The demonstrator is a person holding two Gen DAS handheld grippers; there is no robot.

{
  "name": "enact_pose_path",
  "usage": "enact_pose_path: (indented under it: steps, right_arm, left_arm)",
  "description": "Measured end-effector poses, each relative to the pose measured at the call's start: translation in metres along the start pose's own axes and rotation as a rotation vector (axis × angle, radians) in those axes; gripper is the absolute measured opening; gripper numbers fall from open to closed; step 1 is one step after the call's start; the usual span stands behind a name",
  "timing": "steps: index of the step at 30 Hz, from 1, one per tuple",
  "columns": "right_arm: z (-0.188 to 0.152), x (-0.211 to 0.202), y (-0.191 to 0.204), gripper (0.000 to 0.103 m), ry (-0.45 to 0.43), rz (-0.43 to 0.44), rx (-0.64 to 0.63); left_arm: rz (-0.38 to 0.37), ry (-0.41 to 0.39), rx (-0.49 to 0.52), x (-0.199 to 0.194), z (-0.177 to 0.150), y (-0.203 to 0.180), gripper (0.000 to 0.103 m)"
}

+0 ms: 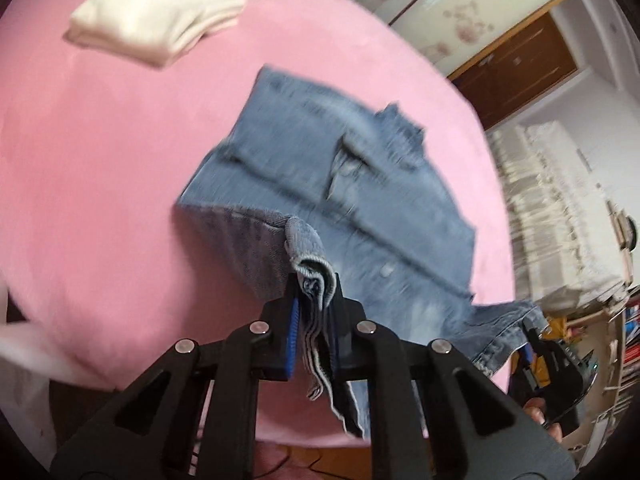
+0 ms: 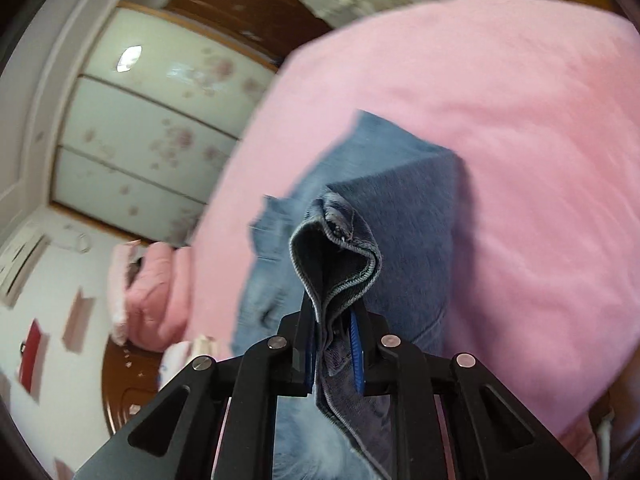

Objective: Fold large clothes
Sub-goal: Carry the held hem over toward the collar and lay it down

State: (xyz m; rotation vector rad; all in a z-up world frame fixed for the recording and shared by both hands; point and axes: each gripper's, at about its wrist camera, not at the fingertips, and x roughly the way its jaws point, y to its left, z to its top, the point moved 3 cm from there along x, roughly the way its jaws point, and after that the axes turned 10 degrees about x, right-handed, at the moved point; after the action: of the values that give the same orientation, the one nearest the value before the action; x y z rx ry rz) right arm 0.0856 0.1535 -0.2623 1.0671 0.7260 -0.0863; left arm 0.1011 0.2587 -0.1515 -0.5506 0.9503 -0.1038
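Note:
A blue denim jacket point(image 1: 320, 168) lies partly spread on the pink bed point(image 1: 100, 168), its near edge lifted off the cover. My left gripper point(image 1: 314, 300) is shut on a bunched denim hem, which sticks up between its blue pads. In the left wrist view my right gripper point(image 1: 530, 344) shows at the lower right, clamped on another corner of the jacket. The right wrist view shows my right gripper point(image 2: 334, 320) shut on a folded denim edge point(image 2: 336, 256), with the rest of the jacket point(image 2: 400, 184) hanging away toward the bed point(image 2: 500, 120).
A folded cream garment point(image 1: 156, 16) rests at the far side of the bed. A wardrobe with floral panels point(image 2: 152, 128) and a brown door point(image 1: 516, 68) stand beyond the bed. A pink bundle point(image 2: 148, 292) sits on a wooden surface at the left.

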Motion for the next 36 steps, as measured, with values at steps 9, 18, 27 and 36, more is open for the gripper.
enact_pose_path:
  steps: [9,18,27,36]
  right_arm:
    - [0.05,0.003,0.056,0.012,-0.109,0.129,0.019]
    - [0.117,0.046,0.118,0.006,-0.172,0.147,-0.028]
    - [0.185,0.148,0.135,0.005,-0.145,0.104,0.034]
    - [0.233,0.313,0.141,0.005,-0.053,-0.014,-0.1]
  left_arm:
    - [0.012,-0.174,0.009,-0.021,0.089,-0.025,0.008]
    - [0.083,-0.329,-0.028,-0.026,0.187,-0.051,0.006]
    - [0.208,-0.34,-0.025,0.043,0.257,-0.077,0.006]
    - [0.354,-0.233,-0.035,0.185,0.31,-0.06,0.007]
